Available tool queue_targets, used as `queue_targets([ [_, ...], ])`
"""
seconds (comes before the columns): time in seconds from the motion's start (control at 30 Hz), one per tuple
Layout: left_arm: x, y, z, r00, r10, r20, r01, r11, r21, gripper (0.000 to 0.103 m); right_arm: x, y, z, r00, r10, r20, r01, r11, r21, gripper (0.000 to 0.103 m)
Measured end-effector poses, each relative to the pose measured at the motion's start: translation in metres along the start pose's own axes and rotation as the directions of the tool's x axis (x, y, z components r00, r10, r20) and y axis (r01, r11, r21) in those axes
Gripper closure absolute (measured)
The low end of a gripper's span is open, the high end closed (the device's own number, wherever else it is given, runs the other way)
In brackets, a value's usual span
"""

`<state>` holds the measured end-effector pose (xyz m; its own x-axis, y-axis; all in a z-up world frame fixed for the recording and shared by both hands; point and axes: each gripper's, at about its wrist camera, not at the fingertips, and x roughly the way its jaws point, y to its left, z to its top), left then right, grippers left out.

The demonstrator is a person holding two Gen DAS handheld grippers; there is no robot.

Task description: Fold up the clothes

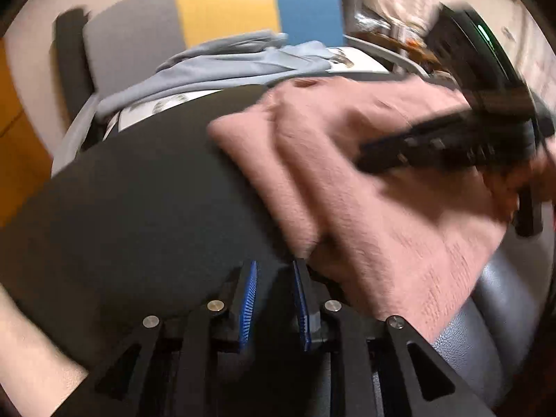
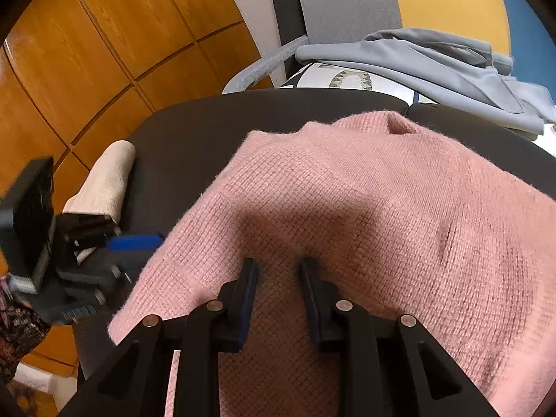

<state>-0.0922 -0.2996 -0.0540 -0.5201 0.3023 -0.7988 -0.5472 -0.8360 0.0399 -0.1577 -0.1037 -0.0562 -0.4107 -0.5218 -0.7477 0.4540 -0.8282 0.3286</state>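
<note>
Pink sweater [image 2: 365, 191] lies spread on the dark table [image 1: 139, 191], partly folded, one edge doubled over at its left side. Right gripper [image 2: 276, 271] sits on the knit near the hem, jaws apart with fabric between; can't tell if the pads actually bite, it looks more like pinning the cloth flat. Left gripper [image 1: 274, 271] is just off the sweater's left edge, jaws apart, nothing in them, likely free for the next grab. Grey garment [image 2: 434, 66] waits on the chair [image 1: 139, 45] behind.
</note>
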Motion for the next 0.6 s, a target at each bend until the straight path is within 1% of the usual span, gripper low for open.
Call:
queue_targets([
  [0.07,-0.003,0.001,0.000,0.999,-0.033,0.028,0.034,0.999,-0.040,0.082,0.000,0.000,-0.001,1.000,0.004,0.007,-0.004,1.000,-0.001,0.076],
  [0.17,0.000,0.005,0.001,0.999,-0.011,0.039,0.015,0.995,-0.098,0.082,-0.001,0.002,-0.002,1.000,-0.004,0.013,0.004,1.000,-0.002,0.076],
  [0.23,-0.012,0.006,-0.001,0.995,-0.020,0.103,0.032,0.992,-0.120,0.082,-0.001,0.005,-0.001,1.000,-0.026,0.010,0.026,1.000,-0.002,0.076],
  [0.3,-0.022,0.003,-0.003,0.987,-0.039,0.154,0.056,0.992,-0.112,0.081,-0.005,0.011,0.002,0.999,-0.038,0.008,0.038,0.999,-0.022,0.075],
  [0.33,-0.021,0.000,-0.001,0.987,-0.033,0.156,0.049,0.994,-0.096,0.079,-0.007,0.014,0.004,0.999,-0.044,0.008,0.044,0.998,-0.035,0.075],
  [0.4,-0.016,-0.008,0.003,0.990,-0.005,0.138,0.013,0.998,-0.058,0.079,-0.009,0.020,0.008,0.998,-0.055,0.009,0.055,0.997,-0.061,0.075],
  [0.47,-0.009,-0.008,0.008,0.992,-0.009,0.123,0.016,0.998,-0.056,0.079,-0.005,0.026,0.013,0.998,-0.068,0.012,0.069,0.994,-0.090,0.075],
  [0.5,-0.006,-0.008,0.010,0.993,0.002,0.119,0.005,0.998,-0.059,0.078,-0.003,0.026,0.015,0.997,-0.071,0.011,0.072,0.993,-0.091,0.075],
  [0.53,-0.003,-0.009,0.012,0.993,0.026,0.118,-0.019,0.998,-0.061,0.076,-0.001,0.026,0.017,0.997,-0.072,0.010,0.073,0.994,-0.085,0.075],
  [0.6,0.002,-0.011,0.015,0.991,0.073,0.114,-0.066,0.996,-0.065,0.077,0.001,0.025,0.021,0.996,-0.080,0.026,0.081,0.994,-0.074,0.075],
])
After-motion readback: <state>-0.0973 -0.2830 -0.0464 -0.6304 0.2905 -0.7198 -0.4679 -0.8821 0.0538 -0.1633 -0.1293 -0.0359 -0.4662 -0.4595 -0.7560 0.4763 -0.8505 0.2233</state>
